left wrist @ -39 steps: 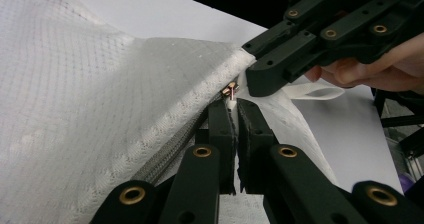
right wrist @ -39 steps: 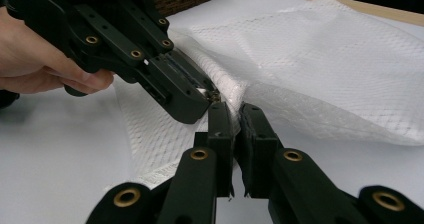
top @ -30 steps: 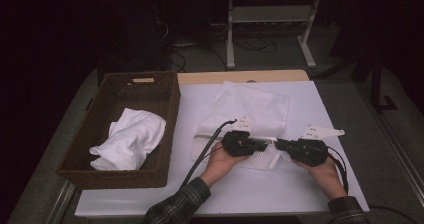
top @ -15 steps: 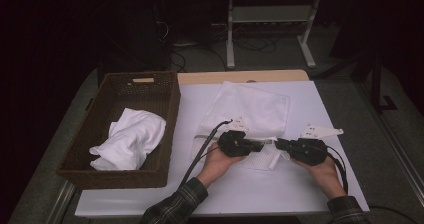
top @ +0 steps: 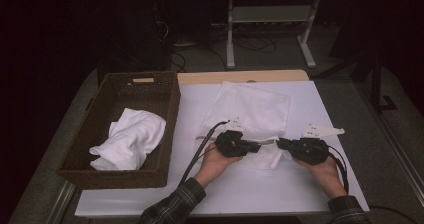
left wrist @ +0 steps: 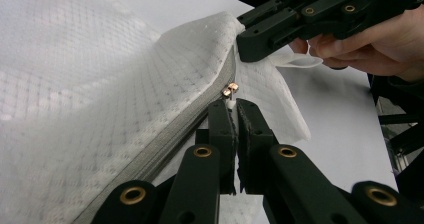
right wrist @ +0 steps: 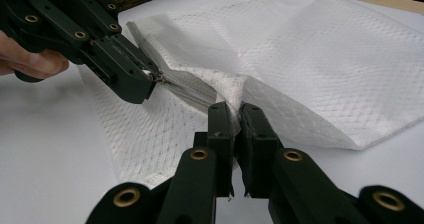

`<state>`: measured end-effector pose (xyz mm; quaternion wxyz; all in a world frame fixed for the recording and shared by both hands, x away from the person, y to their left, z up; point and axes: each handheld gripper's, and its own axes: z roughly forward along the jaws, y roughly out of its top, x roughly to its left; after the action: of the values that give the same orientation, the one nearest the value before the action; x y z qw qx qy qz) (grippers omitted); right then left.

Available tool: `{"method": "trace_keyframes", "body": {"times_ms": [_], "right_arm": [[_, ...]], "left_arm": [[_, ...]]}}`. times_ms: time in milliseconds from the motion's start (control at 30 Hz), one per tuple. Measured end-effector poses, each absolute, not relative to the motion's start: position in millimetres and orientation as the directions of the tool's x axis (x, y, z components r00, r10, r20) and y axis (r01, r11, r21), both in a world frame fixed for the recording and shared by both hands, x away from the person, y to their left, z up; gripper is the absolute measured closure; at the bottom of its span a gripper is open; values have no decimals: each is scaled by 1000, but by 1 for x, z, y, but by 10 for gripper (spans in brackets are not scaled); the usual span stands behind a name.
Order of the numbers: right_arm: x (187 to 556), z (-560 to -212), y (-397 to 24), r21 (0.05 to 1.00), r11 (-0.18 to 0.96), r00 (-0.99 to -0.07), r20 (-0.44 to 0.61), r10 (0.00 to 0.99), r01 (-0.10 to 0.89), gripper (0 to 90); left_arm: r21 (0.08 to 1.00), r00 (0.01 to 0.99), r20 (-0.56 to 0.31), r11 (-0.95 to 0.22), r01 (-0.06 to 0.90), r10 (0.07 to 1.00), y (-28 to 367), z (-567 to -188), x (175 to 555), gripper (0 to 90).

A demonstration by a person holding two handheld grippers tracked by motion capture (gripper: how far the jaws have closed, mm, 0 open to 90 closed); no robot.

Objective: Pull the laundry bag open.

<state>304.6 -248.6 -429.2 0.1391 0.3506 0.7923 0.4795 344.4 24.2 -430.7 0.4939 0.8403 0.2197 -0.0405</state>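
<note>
We find the white mesh bag (top: 252, 115) flat at the bench's (top: 250, 194) middle, its zipper (right wrist: 187, 91) running left-right between both tools: left hand-held gripper (left wrist: 233, 115) clamped on the zipper pull (left wrist: 230, 90), right hand-held gripper (right wrist: 235, 115) pinching the bag's edge just beside it.

Black hand-held gripper (left wrist: 235, 106), brass-ringed screws, plaid sleeve (top: 175, 206).

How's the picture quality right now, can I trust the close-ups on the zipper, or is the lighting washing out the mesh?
High view: dim, dark surroundings, the mesh bag reads as a flat pale patch. Left gripper view: sharp on the left tool pinching the zipper pull; near mesh bright and soft. Right gripper view: even light, weave readable, right tool crisp, no glare.
</note>
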Motion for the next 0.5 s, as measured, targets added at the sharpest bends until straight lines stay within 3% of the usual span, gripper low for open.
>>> {"method": "trace_keyframes", "body": {"times_ms": [500], "right_arm": [[306,-430,-251,849,301,-701,108,705,433,841]], "left_arm": [[801,885,-303,-410,437,352,40,-431,342,865]]}}
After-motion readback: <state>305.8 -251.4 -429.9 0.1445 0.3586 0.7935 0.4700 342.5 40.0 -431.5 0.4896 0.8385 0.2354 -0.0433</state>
